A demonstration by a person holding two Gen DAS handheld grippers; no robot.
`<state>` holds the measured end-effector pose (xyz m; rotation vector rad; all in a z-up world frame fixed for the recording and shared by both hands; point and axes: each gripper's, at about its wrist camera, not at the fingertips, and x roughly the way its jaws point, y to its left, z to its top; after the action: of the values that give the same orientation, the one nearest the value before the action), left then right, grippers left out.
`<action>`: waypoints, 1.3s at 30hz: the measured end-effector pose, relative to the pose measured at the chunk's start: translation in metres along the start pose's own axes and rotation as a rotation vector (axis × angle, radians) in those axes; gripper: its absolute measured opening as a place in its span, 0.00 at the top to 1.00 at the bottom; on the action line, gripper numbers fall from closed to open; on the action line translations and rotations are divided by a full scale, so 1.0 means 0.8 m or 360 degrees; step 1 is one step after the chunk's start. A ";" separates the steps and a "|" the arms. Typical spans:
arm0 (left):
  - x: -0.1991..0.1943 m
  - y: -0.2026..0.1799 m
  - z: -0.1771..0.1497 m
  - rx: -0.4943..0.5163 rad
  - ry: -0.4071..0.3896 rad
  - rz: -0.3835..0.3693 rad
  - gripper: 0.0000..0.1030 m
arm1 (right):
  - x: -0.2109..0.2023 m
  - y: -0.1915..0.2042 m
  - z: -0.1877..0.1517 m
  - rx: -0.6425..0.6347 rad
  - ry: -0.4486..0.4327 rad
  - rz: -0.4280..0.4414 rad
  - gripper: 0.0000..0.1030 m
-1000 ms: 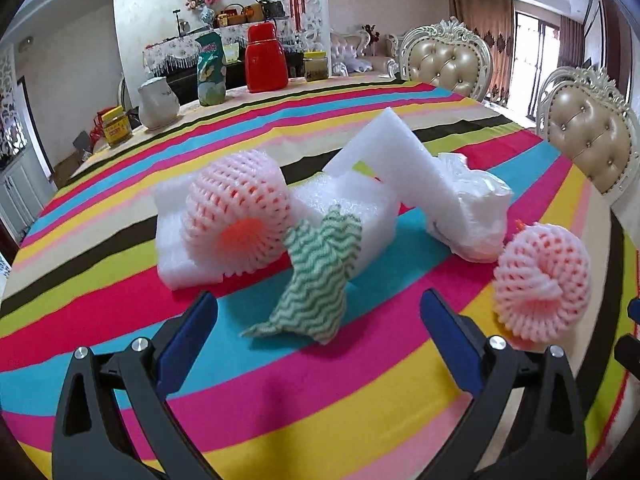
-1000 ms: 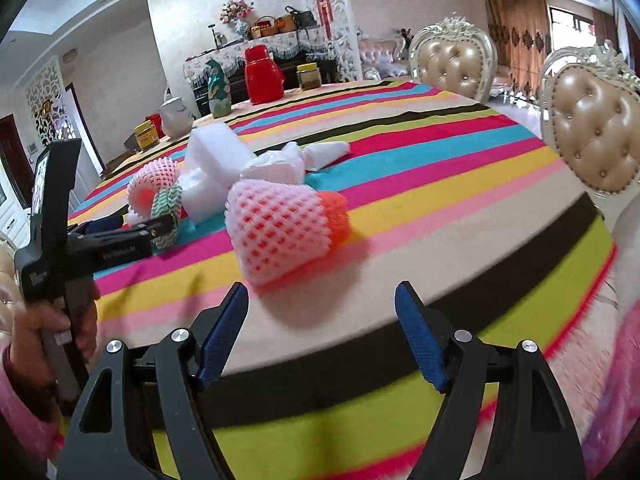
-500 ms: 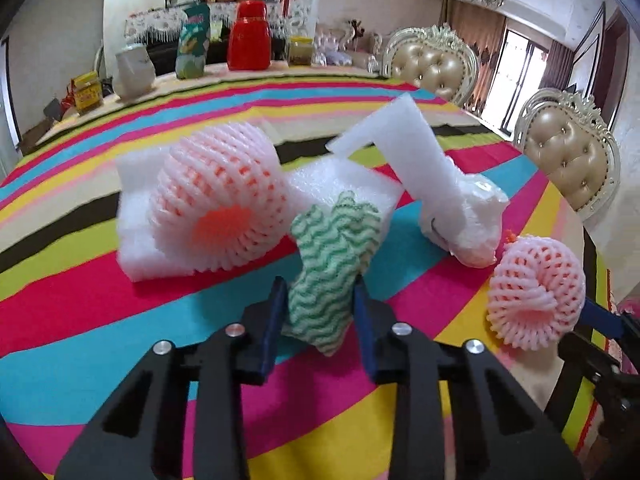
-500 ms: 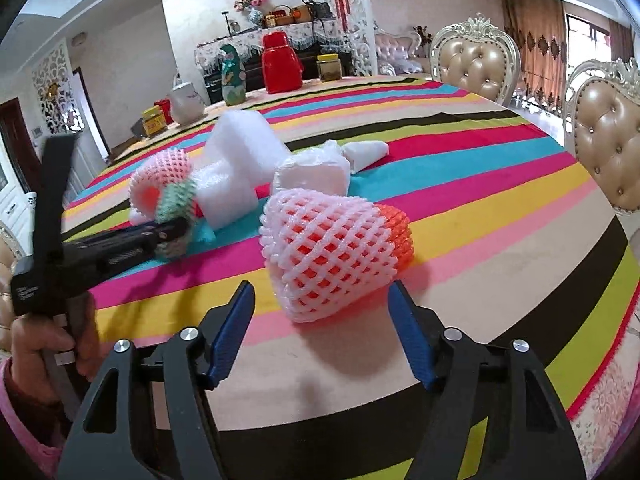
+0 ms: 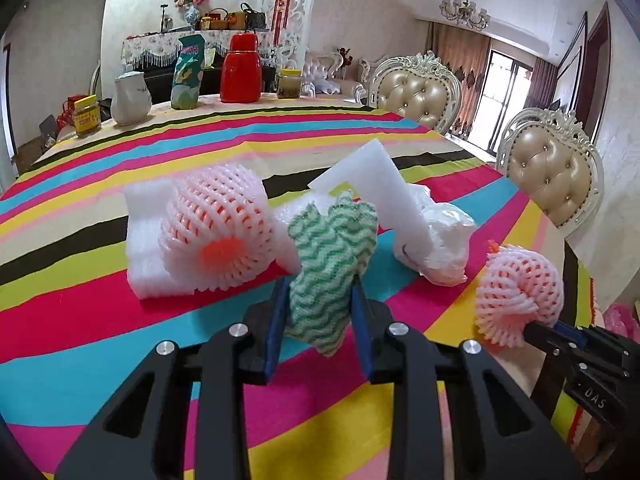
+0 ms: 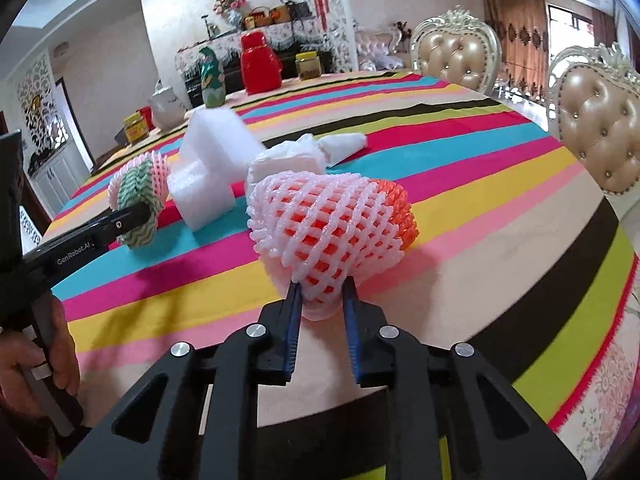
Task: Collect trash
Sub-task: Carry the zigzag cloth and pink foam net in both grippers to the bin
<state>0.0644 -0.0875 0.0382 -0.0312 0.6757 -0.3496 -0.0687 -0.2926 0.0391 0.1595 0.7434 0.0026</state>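
Note:
My left gripper point(image 5: 319, 300) is shut on a green-and-white wavy cloth point(image 5: 332, 264) and holds it just above the striped tablecloth point(image 5: 120, 320); the cloth also shows in the right wrist view point(image 6: 138, 196). My right gripper point(image 6: 321, 292) is shut on the lower end of a pink foam fruit net with orange inside point(image 6: 332, 228), which also shows in the left wrist view point(image 5: 520, 292). A second pink foam net point(image 5: 216, 236) lies on white foam sheets point(image 5: 148, 216). A bent white foam piece point(image 5: 384, 192) and a crumpled white plastic bag point(image 5: 440, 240) lie behind.
At the table's far edge stand a red jug point(image 5: 241, 68), a green bag point(image 5: 188, 72), a white pitcher point(image 5: 130, 98) and jars point(image 5: 86, 116). Two padded chairs point(image 5: 416, 96) stand at the right side. The table edge curves close on the right.
Both grippers moved forward and closed: the left on the green cloth, the right on the pink foam net. Both items now look slightly raised.

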 end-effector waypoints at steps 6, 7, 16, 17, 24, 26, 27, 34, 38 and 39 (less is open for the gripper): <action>-0.003 -0.004 -0.002 0.0026 -0.0032 -0.0018 0.71 | -0.022 -0.012 -0.009 0.0029 -0.0048 0.0002 0.81; -0.004 -0.006 -0.003 0.0036 -0.0038 -0.0019 0.71 | -0.026 -0.015 -0.011 0.0036 -0.0056 0.0003 0.81; -0.018 -0.026 -0.006 0.0099 -0.0081 -0.0047 0.71 | -0.061 -0.038 -0.027 0.0077 -0.0121 0.0019 0.81; -0.021 -0.030 -0.007 0.0108 -0.0086 -0.0053 0.71 | -0.064 -0.041 -0.029 0.0080 -0.0125 0.0020 0.81; -0.048 -0.071 -0.017 0.0161 -0.0091 -0.0133 0.71 | -0.090 -0.063 -0.034 0.0093 -0.0179 -0.0008 0.81; -0.058 -0.083 -0.020 0.0167 -0.0099 -0.0162 0.71 | -0.099 -0.070 -0.035 0.0096 -0.0204 -0.0023 0.81; -0.064 -0.089 -0.022 0.0174 -0.0113 -0.0171 0.71 | -0.104 -0.073 -0.035 0.0093 -0.0217 -0.0033 0.81; -0.096 -0.131 -0.036 0.0192 -0.0179 -0.0261 0.71 | -0.125 -0.090 -0.042 0.0106 -0.0288 -0.0087 0.81; -0.105 -0.159 -0.047 0.0243 -0.0198 -0.0299 0.71 | -0.137 -0.103 -0.045 0.0123 -0.0328 -0.0117 0.81; -0.107 -0.169 -0.050 0.0263 -0.0199 -0.0315 0.71 | -0.139 -0.106 -0.046 0.0123 -0.0336 -0.0128 0.81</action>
<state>-0.0639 -0.1836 0.0777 0.0374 0.5194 -0.5880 -0.1802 -0.3774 0.0753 0.2002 0.5392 -0.1178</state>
